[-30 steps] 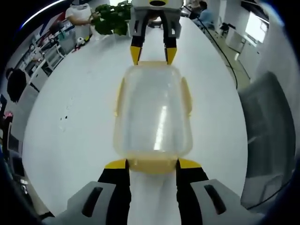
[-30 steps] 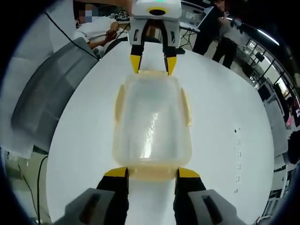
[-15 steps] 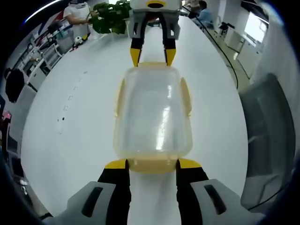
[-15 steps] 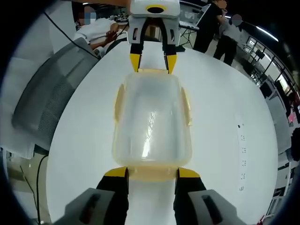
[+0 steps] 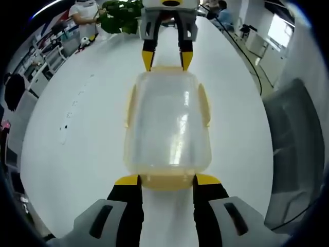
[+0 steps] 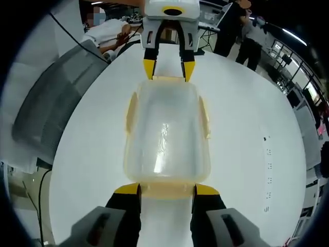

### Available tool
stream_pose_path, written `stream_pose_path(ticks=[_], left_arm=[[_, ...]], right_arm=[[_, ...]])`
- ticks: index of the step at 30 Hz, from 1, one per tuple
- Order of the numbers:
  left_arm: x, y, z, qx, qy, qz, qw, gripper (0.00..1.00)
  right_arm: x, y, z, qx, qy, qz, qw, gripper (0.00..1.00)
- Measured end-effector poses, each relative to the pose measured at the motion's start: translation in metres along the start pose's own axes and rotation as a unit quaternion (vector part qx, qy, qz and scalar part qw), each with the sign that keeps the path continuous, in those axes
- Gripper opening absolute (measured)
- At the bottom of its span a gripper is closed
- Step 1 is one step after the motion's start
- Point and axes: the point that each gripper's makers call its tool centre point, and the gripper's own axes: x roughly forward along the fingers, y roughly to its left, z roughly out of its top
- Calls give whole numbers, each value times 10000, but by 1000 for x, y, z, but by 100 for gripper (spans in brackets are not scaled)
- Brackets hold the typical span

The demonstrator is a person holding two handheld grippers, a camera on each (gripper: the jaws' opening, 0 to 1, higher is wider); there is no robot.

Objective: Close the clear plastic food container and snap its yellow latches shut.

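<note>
On white table, left gripper and right gripper spread, seemingly touching container end latches.

container: clear glossy plastic | latches: yellow plastic | table: smooth matt white

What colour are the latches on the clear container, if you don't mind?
The latches are yellow, clearest in the left gripper view.

An open-plan office or lab is showing around a long white table. Ahead of the right gripper, people are standing by desks while another is sitting; a grey mesh chair is standing to its left. Ahead-left of the left gripper, a plant and shelves are showing.
</note>
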Motion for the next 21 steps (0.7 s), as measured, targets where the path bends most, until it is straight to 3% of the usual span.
stream_pose_path(ticks=[21], left_arm=[[2, 1, -1, 205, -59, 35, 9998, 36]], right_arm=[[3, 4, -1, 82, -88, -15, 9999, 37]])
